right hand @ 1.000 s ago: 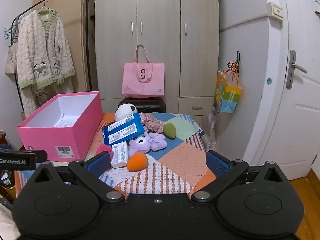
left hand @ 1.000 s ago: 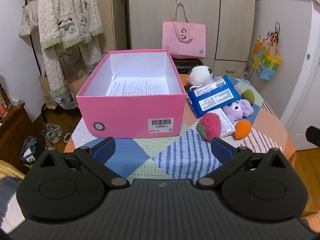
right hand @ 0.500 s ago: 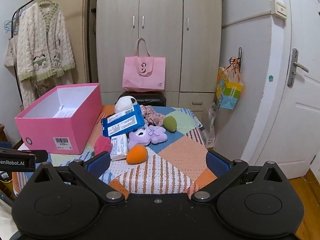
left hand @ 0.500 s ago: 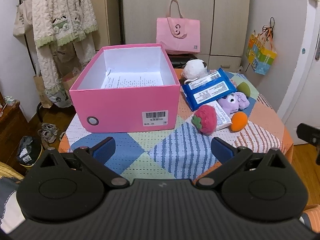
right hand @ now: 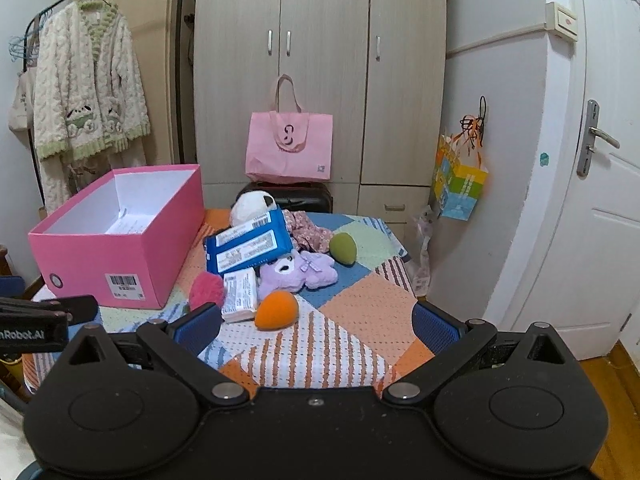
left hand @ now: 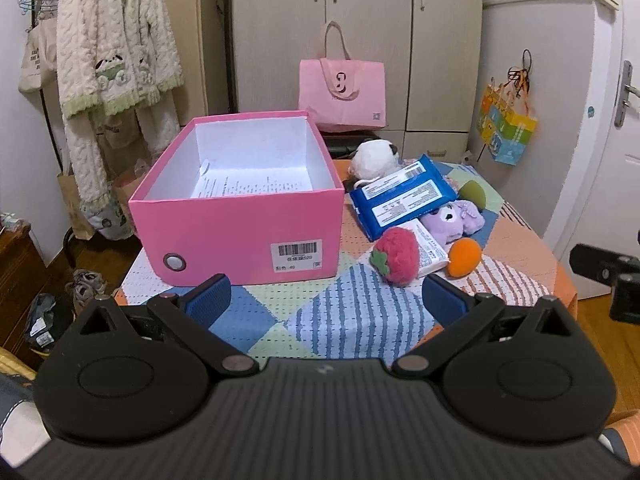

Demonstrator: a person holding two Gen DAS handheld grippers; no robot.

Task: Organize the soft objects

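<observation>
Centrally on a patchwork tablecloth (left hand: 360,316): a cluster of soft toys and packets, just right of an open pink box (left hand: 240,220). Nearest the front, a red plush strawberry (left hand: 396,254) touching a small white packet (left hand: 430,248), with an orange egg-shaped sponge (left hand: 464,256) just beside that packet. Behind them, a purple plush bear (left hand: 452,216) lying partly under a blue wipes pack (left hand: 400,198). Farther back, a white plush (left hand: 374,158) with dark patches, and to the right an olive-green sponge (left hand: 472,194) near the bear. Seen only from the right wrist view, a floral cloth (right hand: 308,228) bunched between the wipes pack and the green sponge.

Inside the box, only a printed paper sheet (left hand: 252,184) lying on the floor of it; barcode label on the near wall.

Low at the near table edge, left gripper (left hand: 326,300) with jaws spread wide, holding nothing, aimed at the gap between box and strawberry. Right gripper (right hand: 318,322) likewise spread wide and empty, hovering over the striped patch just short of the orange sponge.

Beyond the table: a pink tote bag (left hand: 342,92) against a beige wardrobe (left hand: 360,20), a cream knitted cardigan (left hand: 112,40) hanging at left, a colourful gift bag (left hand: 506,124) at right, beside a white door (right hand: 592,200).
</observation>
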